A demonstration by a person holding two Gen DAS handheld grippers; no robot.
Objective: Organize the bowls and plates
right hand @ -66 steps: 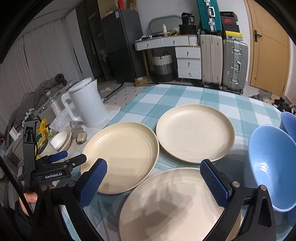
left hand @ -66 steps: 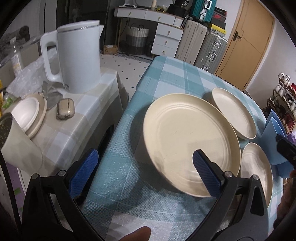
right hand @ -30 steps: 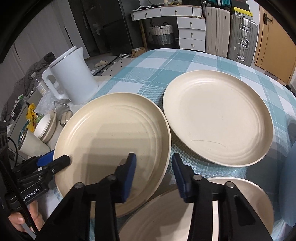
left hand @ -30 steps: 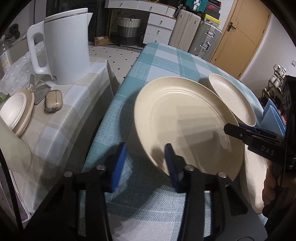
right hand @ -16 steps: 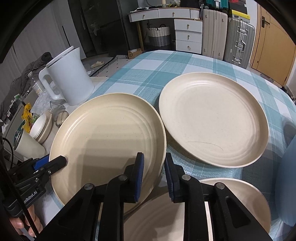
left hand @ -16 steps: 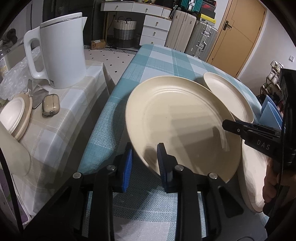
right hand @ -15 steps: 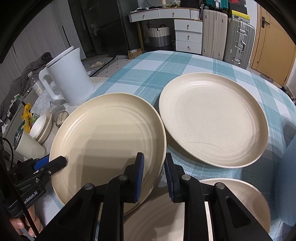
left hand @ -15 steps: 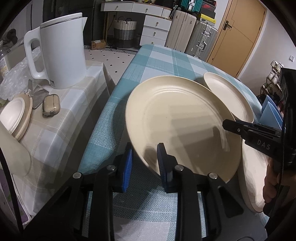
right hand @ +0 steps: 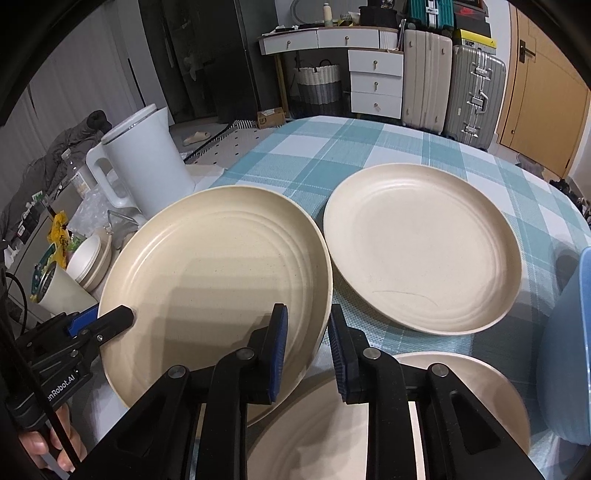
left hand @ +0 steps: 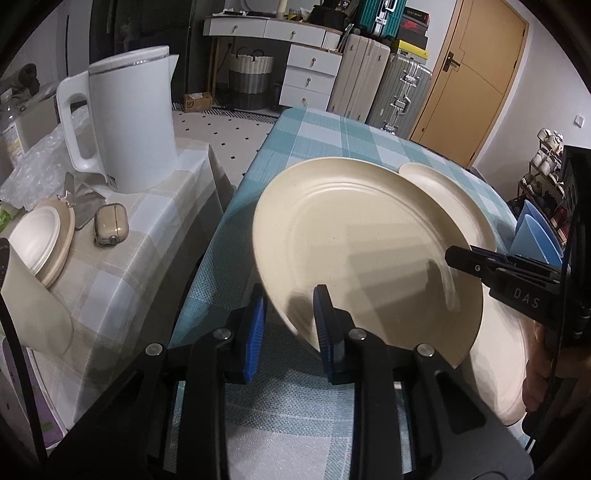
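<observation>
We counted three cream plates and two blue bowls on the checked table; our left gripper and right gripper each clamped the lifted plate at left.

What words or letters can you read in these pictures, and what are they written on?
"DAS": on the black body of the right gripper, seen from the left wrist camera.
"nRobot.AI": on the black body of the left gripper, seen from the right wrist camera; the start of the word is cut off.
Too small or blurred to read: the label on the cardboard box on the floor, and the print on the boxes atop the suitcases.
</observation>
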